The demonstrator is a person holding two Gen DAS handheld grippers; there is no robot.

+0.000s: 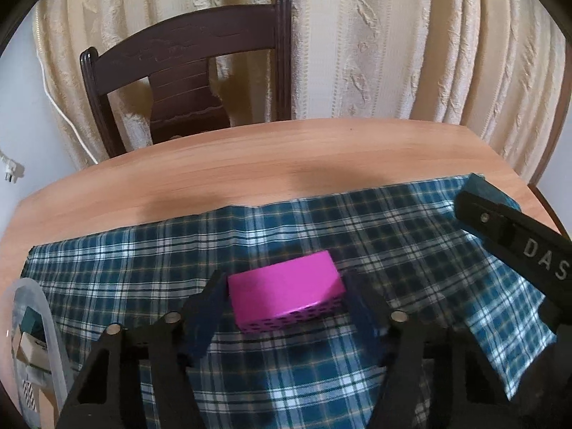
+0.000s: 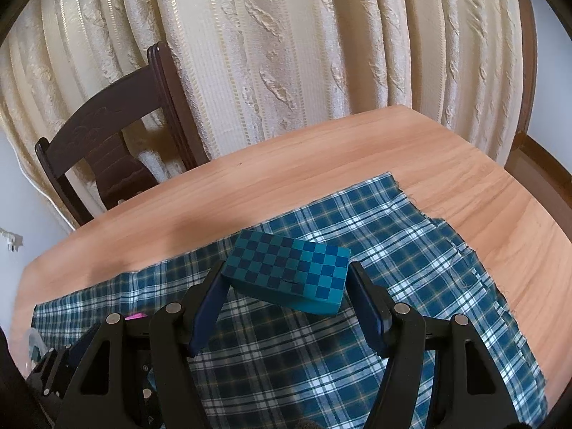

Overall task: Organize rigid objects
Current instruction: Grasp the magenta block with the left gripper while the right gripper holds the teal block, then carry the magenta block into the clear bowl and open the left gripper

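in the left wrist view, the left gripper (image 1: 286, 307) has its two fingers spread wide. a pink box (image 1: 284, 291) lies flat on the checked cloth (image 1: 143, 261) right between the finger tips. it has rows of small dark dots along its near side. the left finger looks to be just at the box's edge, but the picture is blurry there, so i cannot tell if the fingers press on it. the right gripper (image 1: 475, 193) comes in from the right side, well apart from the pink box. white letters on its black arm read "das", and the rest is cut off. a bit of teal shows at its tip. a clear plastic bin (image 1: 53, 339) sits at the left edge with some small boxes inside. the cloth lies on a wooden table (image 1: 250, 157). a dark chair (image 1: 186, 82) and cream curtains (image 1: 393, 53) stand behind.

in the right wrist view, the right gripper (image 2: 286, 282) is open about as wide as a teal checkered box (image 2: 287, 271). the box sits tilted between the two fingers, and both fingers touch its ends. its near edge looks lifted a little off the cloth (image 2: 393, 236). a tiny bit of pink (image 2: 136, 316) peeks out low on the left.
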